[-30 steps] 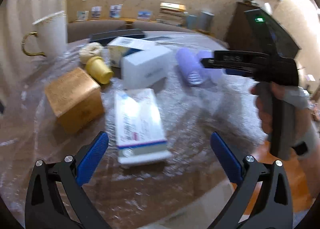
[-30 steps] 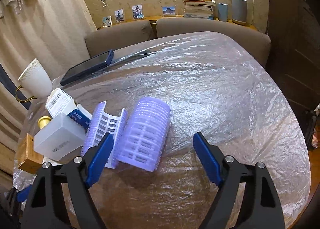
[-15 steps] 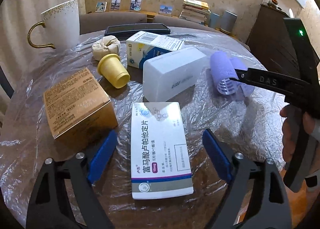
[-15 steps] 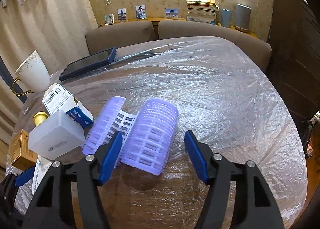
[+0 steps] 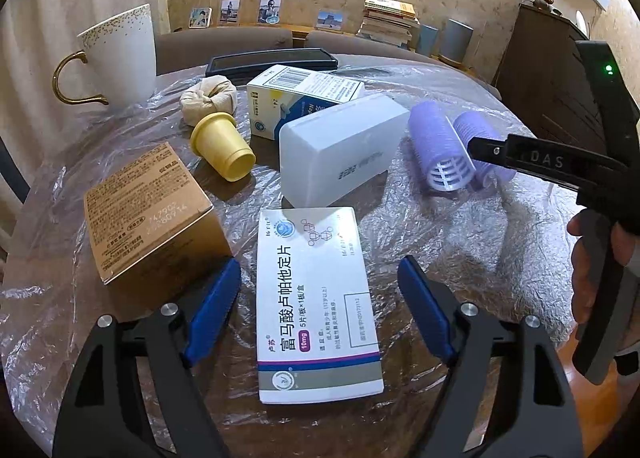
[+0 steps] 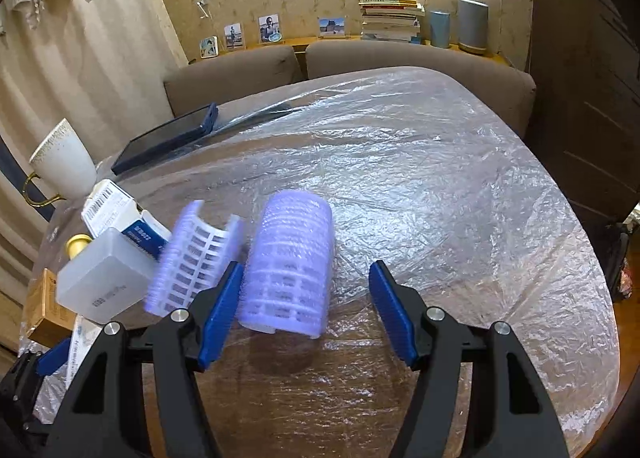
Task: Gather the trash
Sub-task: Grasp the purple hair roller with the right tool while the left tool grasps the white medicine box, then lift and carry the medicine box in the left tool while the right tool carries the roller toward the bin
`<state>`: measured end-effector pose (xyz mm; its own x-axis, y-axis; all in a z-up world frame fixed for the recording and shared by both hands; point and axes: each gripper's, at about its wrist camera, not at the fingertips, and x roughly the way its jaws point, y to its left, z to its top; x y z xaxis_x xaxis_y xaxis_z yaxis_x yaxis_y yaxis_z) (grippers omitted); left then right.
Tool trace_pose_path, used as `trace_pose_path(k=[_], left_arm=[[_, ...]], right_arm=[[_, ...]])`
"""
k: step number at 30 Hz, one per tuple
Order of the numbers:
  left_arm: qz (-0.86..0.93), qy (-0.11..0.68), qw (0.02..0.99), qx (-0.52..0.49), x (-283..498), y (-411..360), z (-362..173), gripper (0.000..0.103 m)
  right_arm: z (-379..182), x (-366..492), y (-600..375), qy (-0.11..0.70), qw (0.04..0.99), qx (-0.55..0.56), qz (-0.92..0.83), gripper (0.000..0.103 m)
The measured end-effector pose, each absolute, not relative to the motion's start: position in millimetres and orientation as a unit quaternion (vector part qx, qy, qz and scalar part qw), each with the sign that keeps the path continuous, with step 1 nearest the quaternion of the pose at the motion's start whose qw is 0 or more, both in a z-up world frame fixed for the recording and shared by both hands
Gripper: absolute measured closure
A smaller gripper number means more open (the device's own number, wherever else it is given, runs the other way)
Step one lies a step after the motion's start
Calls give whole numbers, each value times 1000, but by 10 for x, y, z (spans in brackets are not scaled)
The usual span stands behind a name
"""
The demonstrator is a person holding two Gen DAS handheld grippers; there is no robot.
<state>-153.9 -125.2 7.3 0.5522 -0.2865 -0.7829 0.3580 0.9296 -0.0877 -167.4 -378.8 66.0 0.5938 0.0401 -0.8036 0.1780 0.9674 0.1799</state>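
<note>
A white and purple medicine box [image 5: 316, 298] lies flat on the plastic-covered table, between the blue pads of my open left gripper [image 5: 320, 310]. Behind it stand a translucent white plastic box [image 5: 340, 150], a blue and white carton [image 5: 300, 98], a brown cardboard box [image 5: 148, 210], a yellow cap [image 5: 222, 146] and a crumpled paper wad [image 5: 208, 96]. Two purple hair rollers [image 6: 288, 262] lie side by side; my open right gripper [image 6: 306, 310] has its pads on either side of the whole one. The split roller [image 6: 192, 258] lies just left of it.
A white mug with a gold handle [image 5: 120, 54] stands at the far left. A dark tablet [image 5: 272, 58] lies at the table's back edge. Brown chairs [image 6: 360, 58] stand behind the table. A dark cabinet [image 6: 592, 78] is at the right.
My left gripper has moved forward over the medicine box, which now lies between its pads. My right gripper has moved forward and narrowed around the whole purple roller.
</note>
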Motion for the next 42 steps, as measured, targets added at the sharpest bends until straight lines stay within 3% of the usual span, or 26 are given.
trace_pose_path(k=[4, 10, 13, 15, 19, 21, 25, 42], left_arm=[[-178, 432, 882, 56, -1574, -1300, 67, 21], [-165, 423, 888, 75, -1609, -1308, 72, 50], [-166, 425, 887, 74, -1590, -1293, 75, 50], [-165, 425, 887, 75, -1591, -1295, 75, 50], [-165, 422, 888, 76, -1596, -1292, 73, 50], [-164, 421, 889, 76, -1594, -1294, 72, 50], [-167, 421, 888, 78, -1591, -1297, 74, 50], [-171, 422, 889, 59, -1645, -1233, 150, 51]], right_arm=[[639, -1654, -3713, 448, 887, 106, -35, 59], [685, -1720, -3719, 439, 892, 103, -19, 60], [668, -1733, -3722, 444, 890, 100, -17, 57], [670, -1753, -3732, 439, 893, 97, -24, 42], [692, -1755, -3711, 429, 899, 80, -27, 40], [698, -1733, -3679, 431, 899, 67, -25, 41], [682, -1700, -3623, 438, 897, 54, -17, 59], [856, -1944, -3769, 429, 893, 130, 43, 60]])
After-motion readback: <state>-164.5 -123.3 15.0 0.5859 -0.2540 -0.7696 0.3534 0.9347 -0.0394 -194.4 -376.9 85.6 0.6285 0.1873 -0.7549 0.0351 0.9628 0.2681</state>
